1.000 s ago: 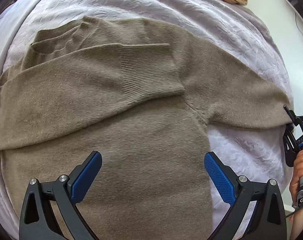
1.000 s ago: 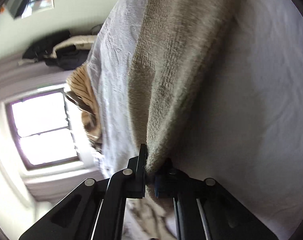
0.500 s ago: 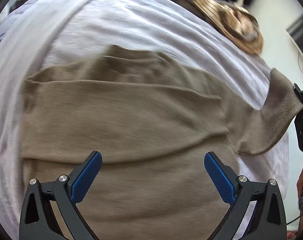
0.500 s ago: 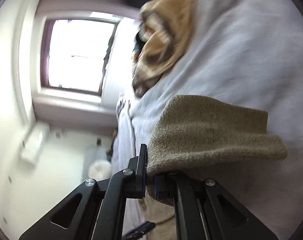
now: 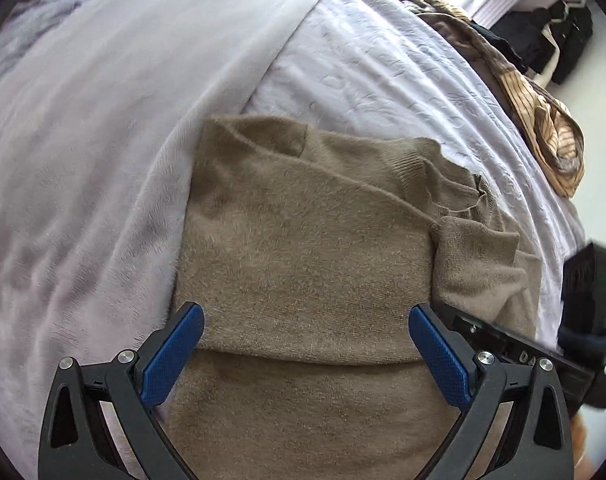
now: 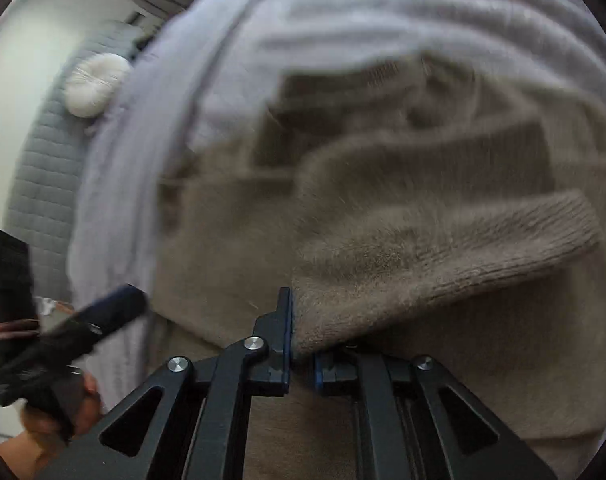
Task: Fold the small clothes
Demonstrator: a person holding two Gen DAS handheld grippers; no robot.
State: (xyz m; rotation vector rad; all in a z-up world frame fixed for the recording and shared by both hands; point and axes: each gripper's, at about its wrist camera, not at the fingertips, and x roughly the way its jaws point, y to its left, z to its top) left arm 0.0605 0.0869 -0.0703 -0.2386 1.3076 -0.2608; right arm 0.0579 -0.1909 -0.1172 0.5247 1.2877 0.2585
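A brown knit sweater (image 5: 303, 248) lies on a white bed cover (image 5: 383, 72), one sleeve folded across its body. My left gripper (image 5: 307, 352) is open and empty, hovering over the sweater's lower body. My right gripper (image 6: 301, 360) is shut on the other sleeve's ribbed cuff (image 6: 443, 256) and holds it over the sweater's body (image 6: 231, 240). In the left wrist view that cuff (image 5: 475, 256) sits at the sweater's right side, with the right gripper's black body (image 5: 515, 352) beside it.
A grey fleece blanket (image 5: 103, 128) covers the bed to the left of the sweater. A striped tan garment (image 5: 551, 136) lies at the bed's far right edge. Dark clothes (image 5: 543, 36) hang beyond. A white round cushion (image 6: 97, 84) rests near the quilted headboard.
My right gripper has carried the sleeve cuff from the bed's right side in over the sweater's body. My left gripper has tilted up and shifted left, still open.
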